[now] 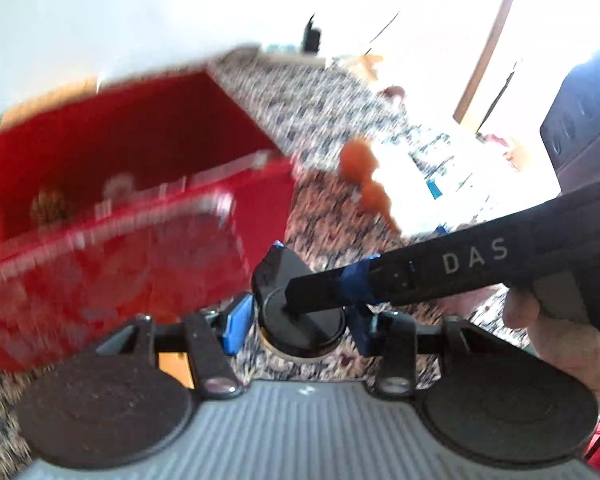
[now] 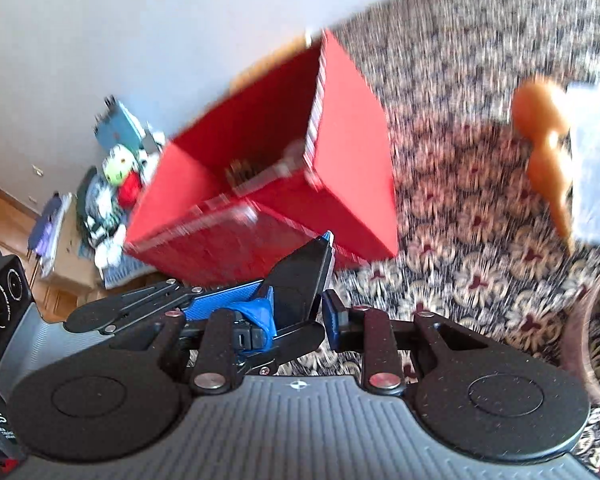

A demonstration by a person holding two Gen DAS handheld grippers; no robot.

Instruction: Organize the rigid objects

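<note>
Red boxy bin [image 2: 352, 152], smooth walls; patterned carpet [image 2: 480, 208] underneath.

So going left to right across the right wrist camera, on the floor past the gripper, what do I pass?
Pile of clutter by the wall → red box → orange gourd-shaped object → white packet, with the patterned carpet beneath.
</note>
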